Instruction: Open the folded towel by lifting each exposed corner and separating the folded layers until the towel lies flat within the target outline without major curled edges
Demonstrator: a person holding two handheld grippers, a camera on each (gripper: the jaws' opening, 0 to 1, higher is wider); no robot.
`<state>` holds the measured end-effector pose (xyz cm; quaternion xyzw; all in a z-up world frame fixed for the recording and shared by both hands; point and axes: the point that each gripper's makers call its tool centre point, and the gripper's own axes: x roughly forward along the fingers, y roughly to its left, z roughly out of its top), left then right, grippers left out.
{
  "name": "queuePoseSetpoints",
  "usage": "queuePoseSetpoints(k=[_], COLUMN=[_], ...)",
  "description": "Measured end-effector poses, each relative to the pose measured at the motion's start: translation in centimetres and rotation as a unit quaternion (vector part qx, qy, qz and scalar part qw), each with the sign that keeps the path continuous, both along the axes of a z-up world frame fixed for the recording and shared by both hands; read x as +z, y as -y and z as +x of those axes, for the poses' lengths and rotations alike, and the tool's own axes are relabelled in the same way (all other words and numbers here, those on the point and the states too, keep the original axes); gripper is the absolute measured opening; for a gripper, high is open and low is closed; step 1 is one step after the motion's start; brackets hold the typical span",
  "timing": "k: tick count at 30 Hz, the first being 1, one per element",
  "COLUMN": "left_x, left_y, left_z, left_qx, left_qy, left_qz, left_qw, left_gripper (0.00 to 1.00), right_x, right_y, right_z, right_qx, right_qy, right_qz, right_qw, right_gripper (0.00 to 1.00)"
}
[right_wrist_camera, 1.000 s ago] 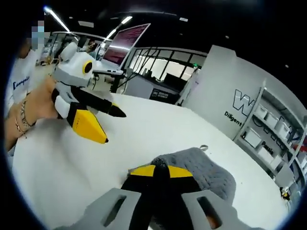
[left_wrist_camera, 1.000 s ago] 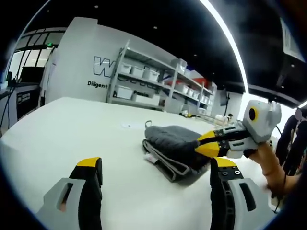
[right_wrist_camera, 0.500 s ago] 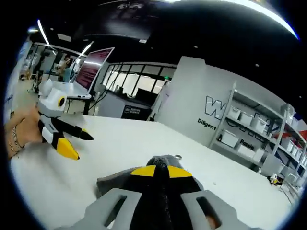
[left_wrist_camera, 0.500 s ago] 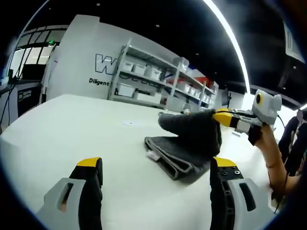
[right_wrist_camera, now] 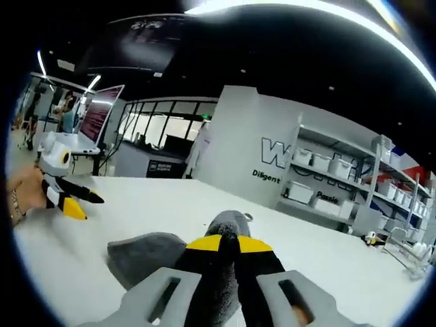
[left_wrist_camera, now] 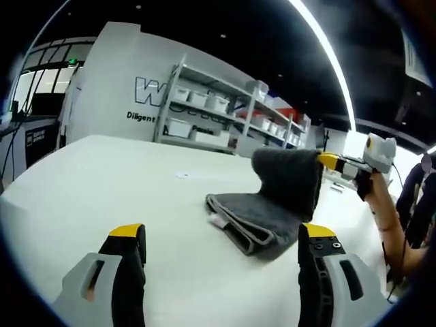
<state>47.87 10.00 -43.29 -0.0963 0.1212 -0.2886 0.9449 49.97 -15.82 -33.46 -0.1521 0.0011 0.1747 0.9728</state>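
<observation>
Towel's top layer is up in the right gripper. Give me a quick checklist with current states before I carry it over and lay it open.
1. Right gripper shut on the towel: ok, gray cloth is pinched between its yellow tips.
2. Lifted layer clear of the stack: ok, it hangs from the grip above the folded part.
3. Lower layers resting on the table: ok.
4. Left gripper free to help: ok, open and holding nothing, short of the towel.
5. Target outline located: cannot tell, no outline is visible on the white surface.
6. Far edge free of curls: cannot tell, hidden behind the raised layer.
</observation>
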Motion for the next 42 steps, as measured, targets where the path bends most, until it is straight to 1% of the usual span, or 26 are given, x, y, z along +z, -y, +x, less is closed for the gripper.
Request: queuePoseSetpoints(k=[3, 9, 12, 13, 16, 21, 23, 25, 29, 32, 35, 39, 42], left_x=[0.0, -0.2, -0.2, -0.2, -0.3, -0.3, -0.3, -0.4, -0.7, -0.8, -0.8, -0.7, -0.8], left_y=[0.1, 0.3, 0.2, 0.2, 0.2, 0.1, 0.1, 0.2, 0.7, 0.7, 0.5, 0.1, 0.2], left_z=[-0.1, -0.3, -0.2, 0.0, 0.0, 0.0, 0.1, 0.3, -0.3, -0.3, -0.2, 0.3, 0.0], left_qx=[-0.001, 0.0, 0.0, 0.001, 0.002, 0.003, 0.004, 0.001, -0.005, -0.007, -0.007, -0.003, -0.003], left_qy=[0.0, -0.001, -0.002, -0.002, -0.004, -0.004, -0.004, -0.004, -0.004, -0.006, -0.007, -0.009, -0.009], left_qz=[0.0, 0.001, 0.003, 0.003, 0.003, 0.004, 0.004, 0.013, 0.026, 0.027, 0.029, 0.026, 0.028], left_qw=[1.0, 1.0, 1.0, 1.0, 1.0, 1.0, 1.0, 0.9999, 0.9997, 0.9996, 0.9995, 0.9996, 0.9996], left_gripper=[0.91, 0.91, 0.91, 0.91, 0.91, 0.91, 0.9, 0.9, 0.9, 0.9, 0.9, 0.9, 0.9], right_x=[-0.1, -0.6, -1.1, -1.2, -1.7, -2.7, -3.2, -3.8, -5.1, -6.6, -7.6, -9.0, -10.1], right_y=[1.3, 3.7, 5.3, 5.4, 6.8, 8.7, 9.3, 9.7, 11.2, 12.6, 13.5, 13.9, 14.7], right_z=[-0.1, 0.2, 0.1, 0.1, 0.1, -0.1, -0.2, -0.2, -0.3, -0.5, -0.5, -0.7, -1.0], right_qx=[-0.012, -0.036, -0.049, -0.05, -0.059, -0.073, -0.076, -0.076, -0.092, -0.106, -0.114, -0.108, -0.117], right_qy=[0.005, 0.006, 0.006, 0.005, 0.0, -0.011, -0.018, -0.026, -0.041, -0.064, -0.082, -0.105, -0.123], right_qz=[0.002, 0.01, 0.016, 0.016, 0.025, 0.027, 0.03, 0.026, 0.016, 0.017, 0.018, 0.015, 0.0], right_qw=[0.9999, 0.9993, 0.9987, 0.9986, 0.9979, 0.9969, 0.9965, 0.9964, 0.9948, 0.9922, 0.99, 0.9885, 0.9855], right_gripper=[0.01, 0.01, 0.01, 0.01, 0.01, 0.01, 0.02, 0.02, 0.02, 0.02, 0.02, 0.02, 0.02])
